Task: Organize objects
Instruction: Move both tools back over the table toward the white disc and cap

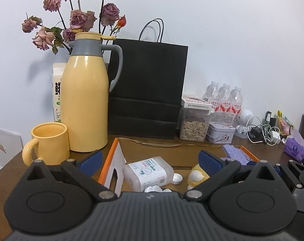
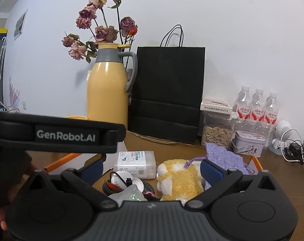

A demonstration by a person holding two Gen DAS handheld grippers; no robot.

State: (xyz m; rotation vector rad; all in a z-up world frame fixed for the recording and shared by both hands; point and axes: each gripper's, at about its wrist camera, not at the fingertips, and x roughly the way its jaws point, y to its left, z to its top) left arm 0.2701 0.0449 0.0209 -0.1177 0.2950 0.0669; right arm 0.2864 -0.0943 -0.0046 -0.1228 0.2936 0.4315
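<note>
An open cardboard box (image 2: pixel 256 163) on the near surface (image 1: pixel 272 150) holds a wipes pack (image 2: pixel 134 161), a yellow plush toy (image 2: pixel 178 178) and a purple pouch (image 2: pixel 222 153). Both the left gripper (image 1: pixel 149 160) and the right gripper (image 2: pixel 152 167) are spread wide, holding nothing. Far left stands a yellow thermos (image 1: pixel 84 100).

- Left gripper (image 1: pixel 150 159): matte black linkage arms, silver pivot screws, blue finger pads (image 1: pixel 92 158), ribbed grey housing.
- Right gripper (image 2: pixel 152 166): same build; a black strap nearby reads "GenRobot.AI".
</note>
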